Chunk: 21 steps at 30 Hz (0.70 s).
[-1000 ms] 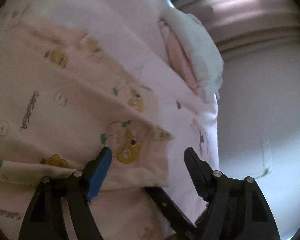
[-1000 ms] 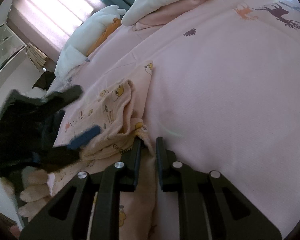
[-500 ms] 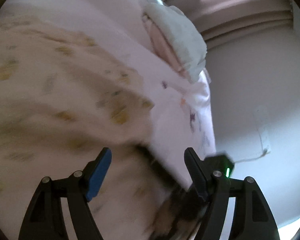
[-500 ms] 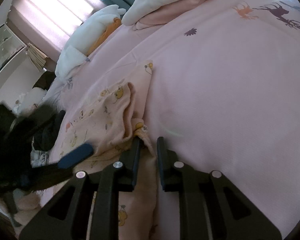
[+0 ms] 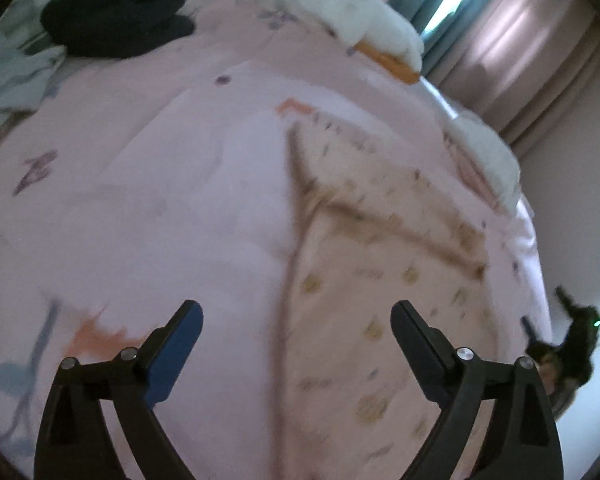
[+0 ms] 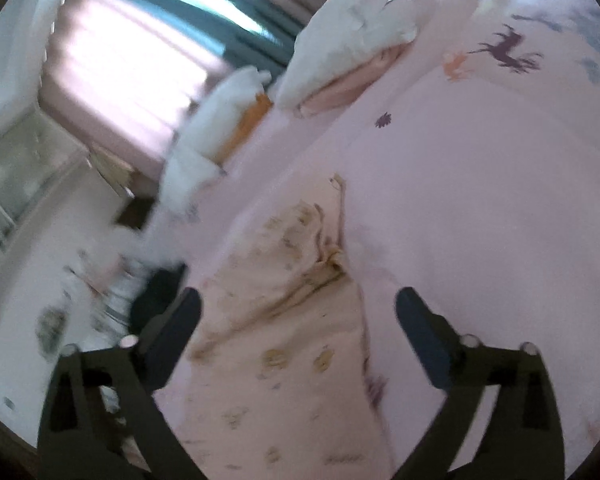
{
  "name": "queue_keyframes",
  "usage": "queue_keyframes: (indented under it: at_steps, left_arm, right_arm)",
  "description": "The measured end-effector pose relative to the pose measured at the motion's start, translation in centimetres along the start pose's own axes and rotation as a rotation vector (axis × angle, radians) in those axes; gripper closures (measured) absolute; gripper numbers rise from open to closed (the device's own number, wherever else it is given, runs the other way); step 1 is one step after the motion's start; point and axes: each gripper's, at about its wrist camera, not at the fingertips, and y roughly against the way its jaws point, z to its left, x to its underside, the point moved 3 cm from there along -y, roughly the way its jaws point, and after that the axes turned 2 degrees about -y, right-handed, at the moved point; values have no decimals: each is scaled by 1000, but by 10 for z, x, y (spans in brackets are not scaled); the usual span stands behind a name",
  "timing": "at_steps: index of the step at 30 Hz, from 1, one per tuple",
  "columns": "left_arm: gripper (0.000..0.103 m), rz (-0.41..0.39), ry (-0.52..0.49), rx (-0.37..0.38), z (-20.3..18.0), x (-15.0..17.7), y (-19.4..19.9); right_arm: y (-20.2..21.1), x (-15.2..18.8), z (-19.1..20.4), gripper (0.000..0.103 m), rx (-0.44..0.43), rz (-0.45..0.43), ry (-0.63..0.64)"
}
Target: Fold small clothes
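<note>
A small cream garment with a yellow bear print [image 5: 380,272] lies flat on the pink bedspread [image 5: 160,200], with a folded-over flap across its middle. It also shows in the right wrist view [image 6: 284,320], creased near its upper end. My left gripper [image 5: 296,320] is open and empty, raised above the garment's left edge. My right gripper [image 6: 298,308] is open and empty, raised above the garment's lower part. The right gripper shows small and dark in the left wrist view [image 5: 572,344] at the bed's right edge. Both views are motion-blurred.
A black garment [image 5: 116,20] lies at the far left of the bed. White pillows [image 5: 348,28] and an orange item [image 5: 388,60] lie at the head, under pink curtains [image 5: 512,48]. A white pillow [image 6: 348,44] and a shelf unit [image 6: 24,176] show in the right wrist view.
My right gripper has let go of the garment, opened wide and drawn back. My left gripper has swung away left and up, so the whole garment now shows.
</note>
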Motion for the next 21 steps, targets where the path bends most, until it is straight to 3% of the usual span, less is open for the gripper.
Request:
queue_keyframes:
  at_steps: [4,9,14,17,21]
  left_arm:
    - [9,120,-16,59,15,28,11]
    - [9,335,40,303,21,67,8]
    - [9,324,33,379,10,88,15]
    - [9,387,33,483,-5,107,13]
    - [9,337,57,498,-10,114,17]
  right_arm:
    - [34,22,3,0,81,70,-8]
    - [66,76,-8,0,119,210,20]
    - [70,123,-26,2,157,335,-7]
    - [76,134,-27,2,116,295,-13]
    - [75,142,-23,7,80,286,-41]
